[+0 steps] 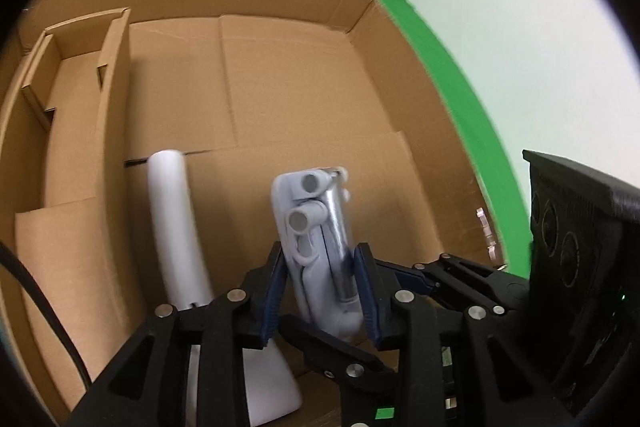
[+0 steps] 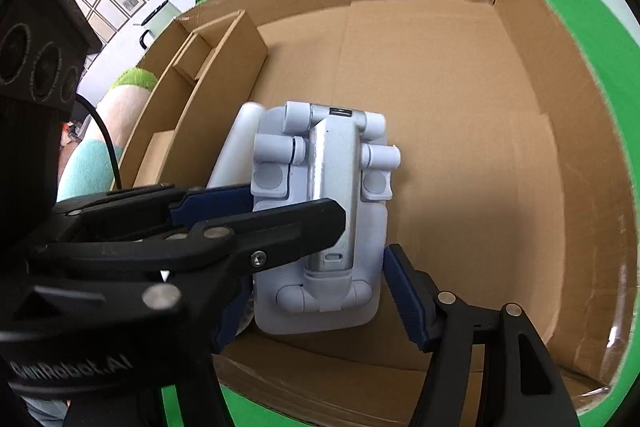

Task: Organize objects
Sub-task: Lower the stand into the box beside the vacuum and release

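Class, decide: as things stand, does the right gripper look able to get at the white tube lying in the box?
Probably not directly. The folding stand and the left gripper clamping it lie between the right gripper and the white tube, which shows only behind them.

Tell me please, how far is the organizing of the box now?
Done: a white tube-shaped item is already inside the cardboard box, near its divider. In hand: the left tongs are shut on the grey folding stand, low inside the box. The right tongs flank the stand, but their grip is unclear. Left: setting the stand down and releasing it.
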Tool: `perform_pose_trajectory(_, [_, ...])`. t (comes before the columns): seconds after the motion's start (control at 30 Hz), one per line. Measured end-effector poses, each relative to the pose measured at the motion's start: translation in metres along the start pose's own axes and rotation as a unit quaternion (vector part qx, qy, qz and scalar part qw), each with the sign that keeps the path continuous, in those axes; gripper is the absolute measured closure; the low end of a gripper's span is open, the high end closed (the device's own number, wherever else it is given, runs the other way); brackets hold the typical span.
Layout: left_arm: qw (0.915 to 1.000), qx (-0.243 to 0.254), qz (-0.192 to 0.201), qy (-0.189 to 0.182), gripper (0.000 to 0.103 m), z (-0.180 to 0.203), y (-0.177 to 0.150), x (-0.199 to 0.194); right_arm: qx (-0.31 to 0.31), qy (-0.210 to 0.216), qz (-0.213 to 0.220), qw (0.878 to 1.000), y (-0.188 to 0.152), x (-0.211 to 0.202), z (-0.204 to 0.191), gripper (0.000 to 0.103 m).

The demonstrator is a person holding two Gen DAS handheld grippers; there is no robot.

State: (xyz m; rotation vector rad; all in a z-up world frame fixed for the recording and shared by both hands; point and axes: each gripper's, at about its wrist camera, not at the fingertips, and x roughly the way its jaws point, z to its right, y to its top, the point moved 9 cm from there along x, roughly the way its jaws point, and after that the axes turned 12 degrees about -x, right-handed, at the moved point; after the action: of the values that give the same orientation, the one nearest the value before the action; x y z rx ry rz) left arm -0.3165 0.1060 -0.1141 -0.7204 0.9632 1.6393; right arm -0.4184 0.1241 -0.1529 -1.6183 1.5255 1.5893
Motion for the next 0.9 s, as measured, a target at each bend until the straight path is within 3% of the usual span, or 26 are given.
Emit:
perform_pose_trajectory(0.1, [0.9999,-0.001,-0.003,0.017,0.071,-0.008,-0.002,-0.009,0.002,0.02,-0.009,1.0,-0.002,0.003,-0.003,0.036])
perform_pose_trajectory(0.3, [0.9984,0.02,0.053,0.004,0.066,-0.006,0.001,-0.058,0.02,0.031,0.023,0.999,0.009,-0.015,0.01,0.036])
perform_pose_trajectory(0.4, [0.9968,0.027,0.075,0.007,0.066,-0.01,-0.005,-0.075,0.017,0.011,0.011,1.0,0.012,-0.01,0.015,0.05])
perform_pose_trajectory(0.43, [0.9965,0.028,0.078,0.01,0.066,-0.013,-0.008,-0.077,0.015,0.007,0.002,1.0,0.009,-0.005,0.016,0.057])
perform_pose_trajectory(0.6, [0.9964,0.01,0.083,0.017,0.066,-0.038,-0.019,-0.081,-0.012,-0.018,0.005,1.0,0.009,0.003,0.007,0.057])
perform_pose_trajectory(0.9, [0.994,-0.003,0.107,0.018,0.066,-0.049,-0.021,-0.081,-0.02,-0.02,0.003,1.0,0.005,0.0,0.001,0.057])
